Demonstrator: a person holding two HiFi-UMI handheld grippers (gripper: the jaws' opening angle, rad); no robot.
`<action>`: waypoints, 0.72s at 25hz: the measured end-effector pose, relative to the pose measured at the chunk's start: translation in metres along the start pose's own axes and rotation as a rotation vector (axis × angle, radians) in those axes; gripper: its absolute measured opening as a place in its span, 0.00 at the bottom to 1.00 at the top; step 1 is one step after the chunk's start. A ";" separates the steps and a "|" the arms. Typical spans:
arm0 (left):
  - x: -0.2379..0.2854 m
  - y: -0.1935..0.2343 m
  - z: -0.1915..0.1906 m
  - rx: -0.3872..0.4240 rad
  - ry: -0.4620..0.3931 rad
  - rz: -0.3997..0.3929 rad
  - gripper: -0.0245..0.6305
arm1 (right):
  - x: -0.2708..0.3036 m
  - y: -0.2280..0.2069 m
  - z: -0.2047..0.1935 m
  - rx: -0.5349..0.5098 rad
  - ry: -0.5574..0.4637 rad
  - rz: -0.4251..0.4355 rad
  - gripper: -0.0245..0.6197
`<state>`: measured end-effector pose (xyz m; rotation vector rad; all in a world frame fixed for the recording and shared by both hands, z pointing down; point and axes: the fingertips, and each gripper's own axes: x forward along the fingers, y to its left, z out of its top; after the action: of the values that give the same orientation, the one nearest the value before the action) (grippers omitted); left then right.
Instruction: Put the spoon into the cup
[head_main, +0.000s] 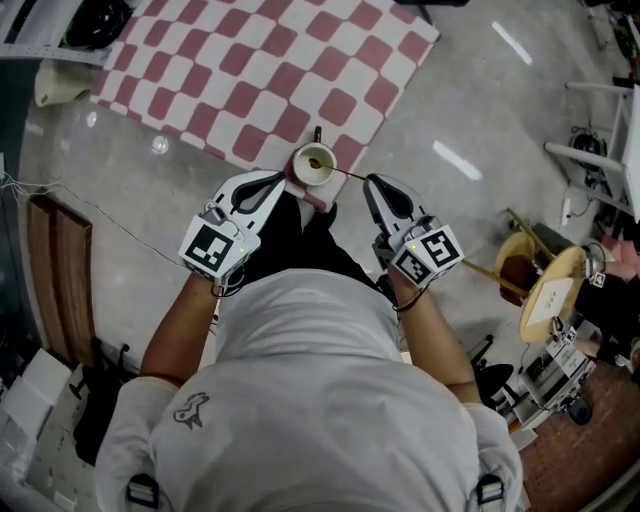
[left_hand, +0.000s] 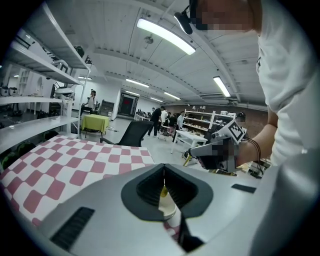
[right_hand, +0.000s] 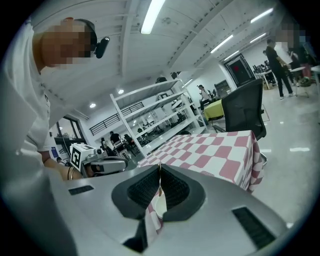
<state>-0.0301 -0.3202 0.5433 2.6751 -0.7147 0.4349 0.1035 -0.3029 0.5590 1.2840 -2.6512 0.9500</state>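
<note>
A: Status?
B: Spoon (head_main: 345, 173) tip's inside cup (head_main: 315, 165), handle pokes out cup's right side w/ R gripper (head_main: 372, 186) clamped on it. L gripper (head_main: 284, 180) jaws together, touching cup's left rim; can't tell if pinching it.
A: Risk?
B: Prob tipping. Tugging the handle sideways w/o letting go could lever the cup over.

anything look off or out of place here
Nothing spilled or damaged. One oddity: the cup stands right at the near corner of the checked tablecloth, close to the drop, and the spoon leans out over its rim, handle pinched in the right gripper.
</note>
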 end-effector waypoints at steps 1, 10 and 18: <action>0.001 0.003 -0.003 -0.004 0.006 0.000 0.06 | 0.003 -0.001 -0.003 0.005 0.005 0.000 0.09; 0.019 0.001 -0.019 -0.023 0.039 -0.048 0.06 | 0.019 -0.010 -0.031 0.016 0.074 0.016 0.09; 0.026 0.001 -0.040 -0.031 0.072 -0.075 0.06 | 0.032 -0.022 -0.053 0.036 0.134 0.014 0.09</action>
<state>-0.0171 -0.3159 0.5893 2.6328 -0.5940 0.4934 0.0872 -0.3068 0.6231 1.1652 -2.5561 1.0511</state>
